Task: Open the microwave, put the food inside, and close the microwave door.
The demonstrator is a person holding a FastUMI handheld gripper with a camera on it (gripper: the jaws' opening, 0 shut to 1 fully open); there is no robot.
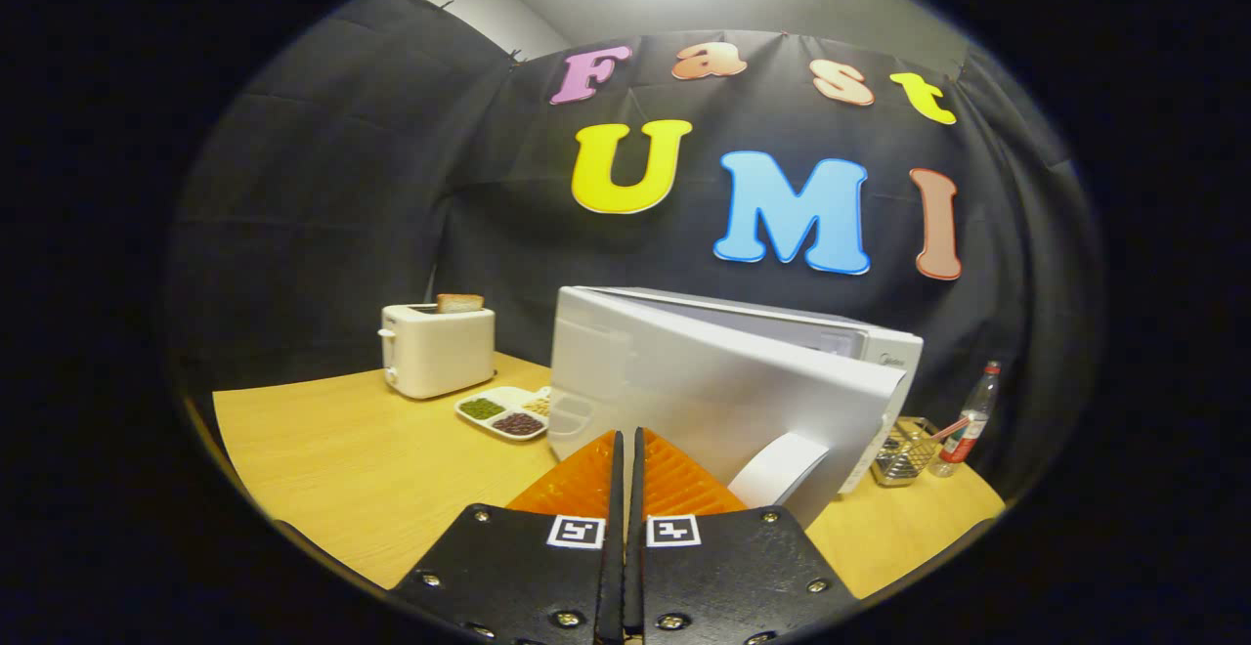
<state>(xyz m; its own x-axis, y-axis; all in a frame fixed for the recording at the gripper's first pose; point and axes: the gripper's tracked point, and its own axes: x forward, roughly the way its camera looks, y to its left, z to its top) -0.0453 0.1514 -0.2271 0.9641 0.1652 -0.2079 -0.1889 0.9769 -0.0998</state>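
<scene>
Nearest the camera, the gripper [625,445] has its two fingers pressed flat together with nothing between them, and their tips sit right against the lower part of the microwave door [723,410]. Whether the tips actually touch the door cannot be told. That door is white and stands part way open, swung out toward the fingers, so that its inner face and a curved handle [779,469] at its lower edge are seen. Behind it the white microwave [782,322] body stands on a light wooden table [342,459], its top visible above the door. The inside of the oven is hidden by the door, so what it holds cannot be told.

Left of the door, just beside its bottom corner, lies a white divided tray [506,411]. One compartment holds green beans or peas, another holds dark reddish-brown beans, and a third at the back holds pale grains; the tray's far end is cut off by the door. Further left and a little behind the tray stands a white toaster [437,349] with a slice of toast [459,303] sticking up from its slot.

Right of the microwave, near the table's edge, sits a small wire basket [904,450] with a thin stick-like item leaning out of it. Just beside the basket stands a clear plastic bottle [966,425] with a red cap and a red label, upright.
</scene>
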